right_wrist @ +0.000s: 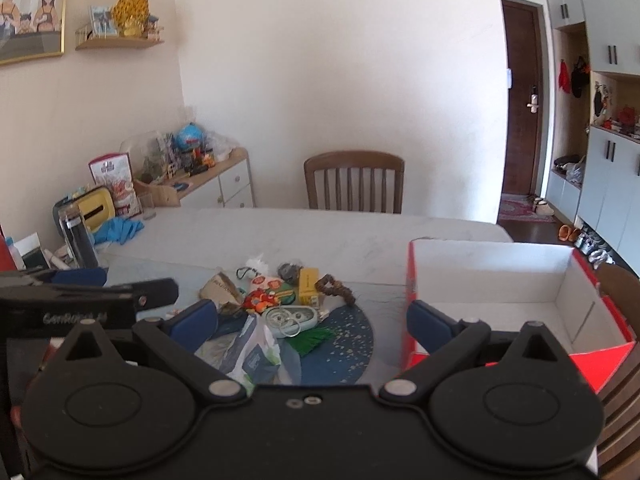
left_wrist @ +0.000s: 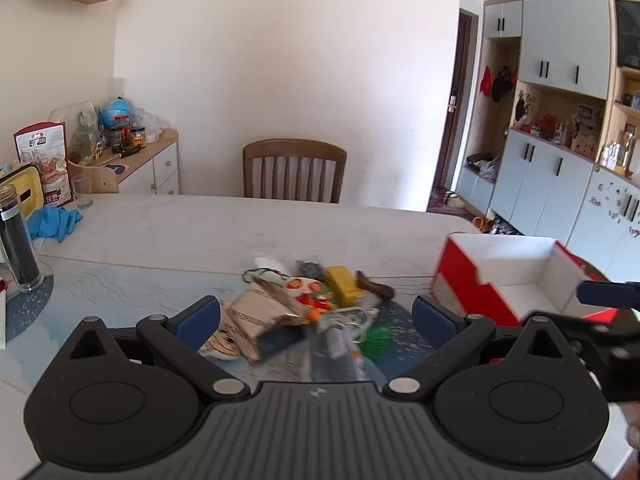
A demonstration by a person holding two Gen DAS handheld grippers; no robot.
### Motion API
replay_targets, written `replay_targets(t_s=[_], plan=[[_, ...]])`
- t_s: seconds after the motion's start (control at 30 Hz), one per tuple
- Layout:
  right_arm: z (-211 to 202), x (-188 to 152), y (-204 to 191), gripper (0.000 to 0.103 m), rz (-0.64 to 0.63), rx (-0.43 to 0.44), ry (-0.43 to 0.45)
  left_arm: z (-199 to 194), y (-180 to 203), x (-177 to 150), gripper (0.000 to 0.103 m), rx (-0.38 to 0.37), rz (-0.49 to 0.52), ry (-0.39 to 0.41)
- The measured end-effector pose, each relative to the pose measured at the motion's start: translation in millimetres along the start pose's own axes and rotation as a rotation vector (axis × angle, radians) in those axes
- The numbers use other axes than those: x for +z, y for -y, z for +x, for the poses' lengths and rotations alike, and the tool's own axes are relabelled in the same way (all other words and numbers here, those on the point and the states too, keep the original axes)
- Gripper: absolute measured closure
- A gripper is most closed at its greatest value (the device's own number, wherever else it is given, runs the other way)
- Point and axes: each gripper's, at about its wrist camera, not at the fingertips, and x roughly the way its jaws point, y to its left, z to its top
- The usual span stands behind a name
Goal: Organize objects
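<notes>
A heap of small objects (right_wrist: 280, 304) lies on a dark blue round mat (right_wrist: 344, 344) on the marble table: a yellow box (right_wrist: 309, 286), a brown bead bracelet (right_wrist: 336, 288), a pale oval case (right_wrist: 290, 318), a green tassel (right_wrist: 312, 338), paper packets. The same heap (left_wrist: 304, 312) appears blurred in the left wrist view. An empty red box with white inside (right_wrist: 500, 300) stands to its right, and shows as the red box (left_wrist: 500, 280) there too. My left gripper (left_wrist: 316, 316) hangs open above the heap. My right gripper (right_wrist: 312, 320) is open too, nothing between its fingers.
A wooden chair (right_wrist: 354, 182) stands at the table's far side. At the left edge are blue gloves (right_wrist: 120, 229), a dark jar (left_wrist: 16, 248), a drinking glass (left_wrist: 83, 190) and a yellow box (right_wrist: 96, 206). A sideboard (right_wrist: 216, 184) and grey cupboards (left_wrist: 560, 152) line the walls.
</notes>
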Motion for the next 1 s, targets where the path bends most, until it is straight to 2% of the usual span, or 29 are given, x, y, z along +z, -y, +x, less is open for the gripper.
replay_targets(t_s=[0.1, 0.2, 0.4, 0.63, 0.77, 1.0], plan=[[16.2, -0.2, -9.4, 0.003, -0.012, 0.007, -0.034, 25.1, -15.7, -2.1, 0.000, -0.013, -0.007, -0.012], [32.8, -2.7, -16.3, 0.004, -0.015, 0.013, -0.074, 49.7, -21.8, -8.5, 0.001, -0.006, 0.045, -0.059], [69.3, -8.9, -32.1, 0.006, -0.026, 0.032, -0.166, 95.1, -39.2, -15.9, 0.001, -0.067, 0.121, -0.106], [109.0, -19.1, -55.1, 0.011, -0.078, 0.053, -0.276, 140.9, -51.9, -22.5, 0.001, -0.085, 0.233, -0.172], [129.7, -21.2, -65.0, 0.019, -0.100, 0.064, -0.320, 158.5, -54.5, -24.7, 0.001, -0.064, 0.327, -0.173], [162.4, -26.7, -72.8, 0.025, -0.103, 0.046, -0.392, 179.5, -58.1, -29.1, 0.006, -0.107, 0.407, -0.194]])
